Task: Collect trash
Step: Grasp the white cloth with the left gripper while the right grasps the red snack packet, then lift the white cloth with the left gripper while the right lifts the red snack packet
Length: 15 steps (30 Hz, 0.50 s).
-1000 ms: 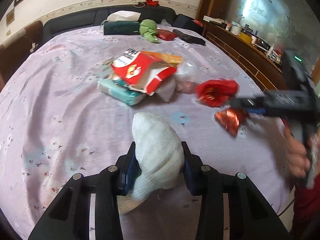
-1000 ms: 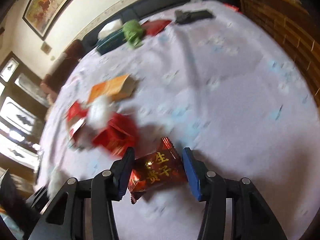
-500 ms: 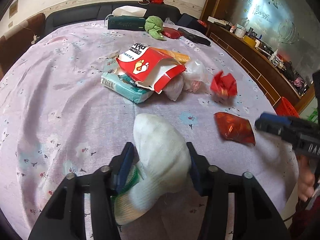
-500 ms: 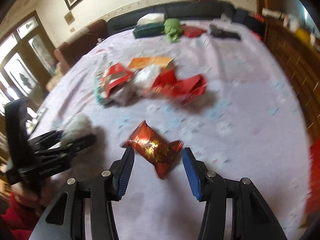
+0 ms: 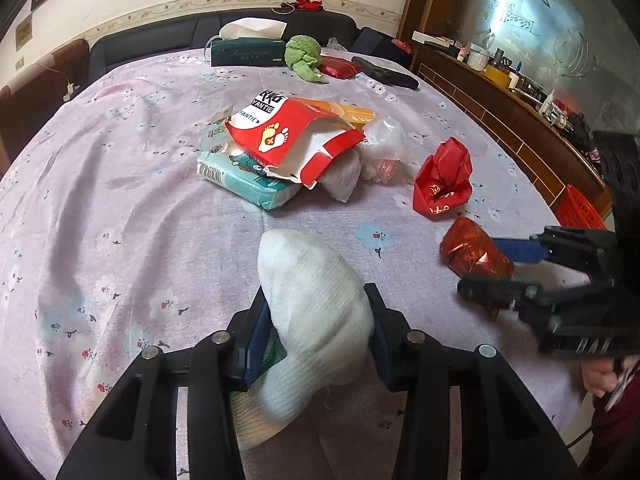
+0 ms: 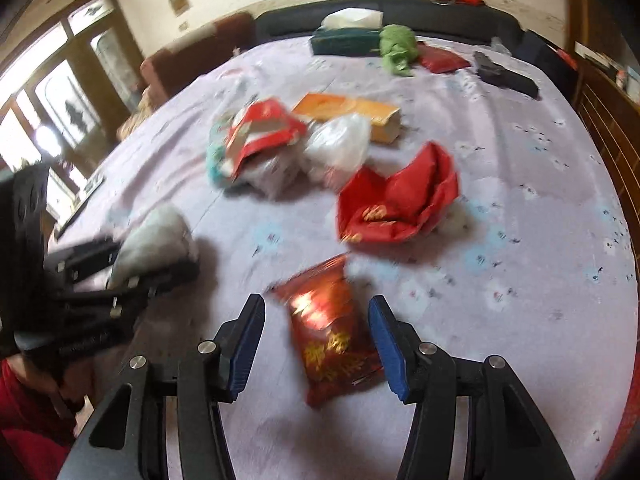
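Observation:
A white knit glove (image 5: pixel 312 280) stands bunched on the lilac tablecloth (image 5: pixel 120 208), and my left gripper (image 5: pixel 316 300) is shut on it, its jaws closing with both pads pressed into the knit. In the right wrist view the left gripper (image 6: pixel 160 256) and the glove (image 6: pixel 156 232) sit at the left. A shiny red snack packet (image 6: pixel 332 332) lies flat between the fingers of my open right gripper (image 6: pixel 316 308), with a gap at the left pad. The left wrist view shows the right gripper (image 5: pixel 480 268) astride this packet (image 5: pixel 472 252). A crumpled red paper (image 6: pixel 396 200) lies just beyond it.
Mid-table is a pile: red-and-white pouch (image 5: pixel 288 136), teal tissue pack (image 5: pixel 244 180), clear plastic bag (image 5: pixel 384 144), orange box (image 6: pixel 352 112). At the far edge are a tissue box (image 5: pixel 244 52), green cloth (image 5: pixel 304 54) and black case (image 5: pixel 384 74). A wooden sideboard (image 5: pixel 500 112) and red basket (image 5: pixel 580 208) stand right.
My right gripper has rolled and shifted across the table, so the red packet now lies lengthwise between its fingers. The left gripper has kept still, holding the glove.

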{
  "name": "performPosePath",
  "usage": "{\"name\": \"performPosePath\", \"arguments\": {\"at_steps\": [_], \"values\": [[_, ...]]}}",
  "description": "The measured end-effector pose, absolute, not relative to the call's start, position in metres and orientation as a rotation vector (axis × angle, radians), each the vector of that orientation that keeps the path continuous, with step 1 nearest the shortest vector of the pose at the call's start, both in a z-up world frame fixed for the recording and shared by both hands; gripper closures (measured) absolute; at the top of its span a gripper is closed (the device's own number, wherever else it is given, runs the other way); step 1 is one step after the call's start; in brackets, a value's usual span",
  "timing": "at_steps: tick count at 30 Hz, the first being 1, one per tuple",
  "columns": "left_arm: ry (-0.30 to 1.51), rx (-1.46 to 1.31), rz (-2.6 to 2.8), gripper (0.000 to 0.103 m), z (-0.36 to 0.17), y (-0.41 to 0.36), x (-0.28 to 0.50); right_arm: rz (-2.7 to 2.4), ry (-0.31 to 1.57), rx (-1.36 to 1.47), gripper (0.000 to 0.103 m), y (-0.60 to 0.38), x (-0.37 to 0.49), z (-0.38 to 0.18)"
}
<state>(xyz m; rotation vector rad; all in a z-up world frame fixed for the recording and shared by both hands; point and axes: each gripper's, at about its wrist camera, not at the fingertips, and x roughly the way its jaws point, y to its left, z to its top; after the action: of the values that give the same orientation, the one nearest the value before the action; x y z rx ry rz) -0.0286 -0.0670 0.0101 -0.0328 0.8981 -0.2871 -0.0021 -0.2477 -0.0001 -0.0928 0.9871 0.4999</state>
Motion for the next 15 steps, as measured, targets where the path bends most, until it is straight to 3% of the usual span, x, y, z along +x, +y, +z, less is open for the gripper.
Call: {"name": "performPosePath", "arguments": {"at_steps": [1, 3, 15], "values": [[0.896, -0.031, -0.287, 0.060, 0.010, -0.067, -0.029, 0.486, 0.981, -0.127, 0.045, -0.244, -0.006, -0.002], [0.887, -0.029, -0.283, 0.061, 0.011, -0.067, -0.030, 0.448, 0.986, -0.136, 0.066, -0.244, -0.009, -0.007], [0.742, 0.042, -0.200, 0.063, 0.025, -0.072, -0.047, 0.218, 0.788, 0.048, 0.069, -0.249, -0.037, 0.007]]}}
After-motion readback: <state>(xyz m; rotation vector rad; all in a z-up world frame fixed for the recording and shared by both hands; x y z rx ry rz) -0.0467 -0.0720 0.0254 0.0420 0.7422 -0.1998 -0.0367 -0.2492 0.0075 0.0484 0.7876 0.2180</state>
